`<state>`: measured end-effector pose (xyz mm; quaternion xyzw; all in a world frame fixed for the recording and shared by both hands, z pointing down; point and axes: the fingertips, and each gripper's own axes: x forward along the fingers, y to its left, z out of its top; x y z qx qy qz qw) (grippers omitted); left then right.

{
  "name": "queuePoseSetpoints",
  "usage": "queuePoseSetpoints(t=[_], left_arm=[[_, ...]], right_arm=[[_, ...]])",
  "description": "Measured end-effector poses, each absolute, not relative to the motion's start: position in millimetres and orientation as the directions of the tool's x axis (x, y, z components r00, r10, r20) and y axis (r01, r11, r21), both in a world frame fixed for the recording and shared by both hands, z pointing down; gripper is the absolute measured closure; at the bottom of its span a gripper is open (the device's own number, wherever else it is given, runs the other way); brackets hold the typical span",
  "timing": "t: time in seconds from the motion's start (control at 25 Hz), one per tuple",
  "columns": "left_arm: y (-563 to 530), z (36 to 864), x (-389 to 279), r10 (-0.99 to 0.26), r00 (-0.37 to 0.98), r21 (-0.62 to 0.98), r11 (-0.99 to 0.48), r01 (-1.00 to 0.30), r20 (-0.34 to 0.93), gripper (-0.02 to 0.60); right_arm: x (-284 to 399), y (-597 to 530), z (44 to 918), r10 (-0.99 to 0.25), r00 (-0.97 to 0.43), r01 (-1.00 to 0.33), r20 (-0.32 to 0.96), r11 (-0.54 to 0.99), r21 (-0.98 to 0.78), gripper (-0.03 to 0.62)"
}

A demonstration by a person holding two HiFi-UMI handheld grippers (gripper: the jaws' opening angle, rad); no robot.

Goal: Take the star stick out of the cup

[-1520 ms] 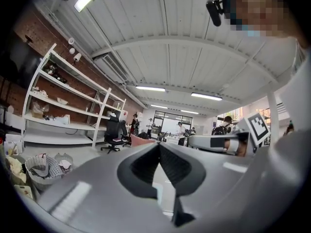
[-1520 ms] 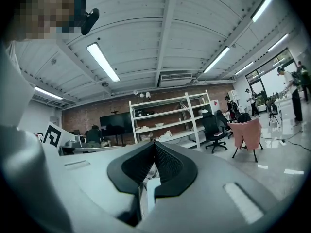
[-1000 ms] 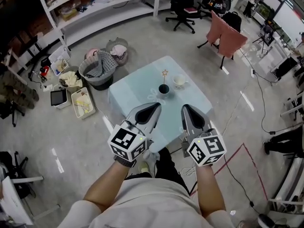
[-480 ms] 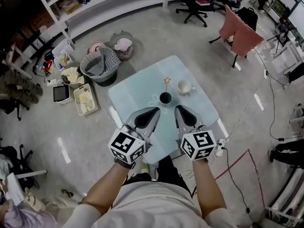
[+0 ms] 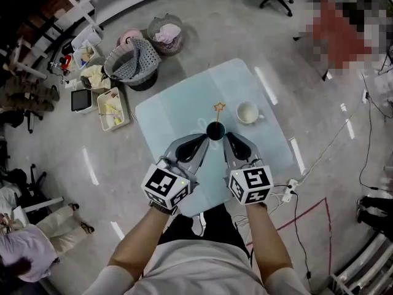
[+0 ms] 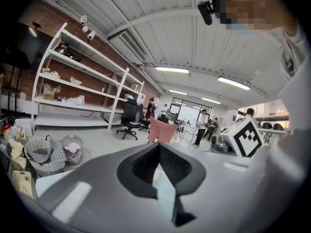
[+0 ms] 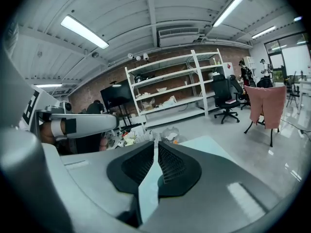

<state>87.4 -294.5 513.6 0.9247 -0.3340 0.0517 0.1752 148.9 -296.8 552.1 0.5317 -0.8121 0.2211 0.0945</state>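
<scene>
A small dark cup (image 5: 215, 130) stands near the middle of the pale blue table (image 5: 166, 112). A thin stick topped with a gold star (image 5: 219, 107) rises from it, leaning away from me. In the head view my left gripper (image 5: 204, 139) lies just left of the cup and my right gripper (image 5: 228, 137) just right of it, both tips close to the cup's near side. Each gripper is shut with nothing between its jaws. The left gripper (image 6: 158, 145) and right gripper (image 7: 155, 143) views look over the table towards the room; neither shows the cup or the stick.
A white cup (image 5: 247, 113) sits on the table right of the dark one. Laundry baskets (image 5: 132, 71) and a white crate (image 5: 114, 108) stand on the floor at the left. A power strip (image 5: 288, 187) and cable lie at the right, by red floor tape (image 5: 310, 205).
Both grippers have moved forward across the table and closer together, from well short of the cup to either side of it. They have stayed shut.
</scene>
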Motion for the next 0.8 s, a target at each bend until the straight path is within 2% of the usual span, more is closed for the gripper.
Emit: queuePoseSetpoints(t=[0.32, 0.4, 0.8], left_arm=[[-321, 558, 96, -0.620, 0.735, 0.315, -0.664, -0.678, 0.276, 0.575], [-324, 566, 97, -0.622, 0.729, 0.322, -0.654, -0.684, 0.286, 0.575], [-342, 611, 94, -0.633, 0.700, 0.363, -0.599, -0.714, 0.330, 0.575]], right_arm=[[153, -333, 606, -0.765, -0.456, -0.888, 0.455, 0.360, -0.285, 0.572], [152, -339, 619, -0.750, -0.461, -0.886, 0.475, 0.365, -0.285, 0.554], [150, -365, 680, -0.688, -0.448, -0.894, 0.571, 0.363, -0.264, 0.551]])
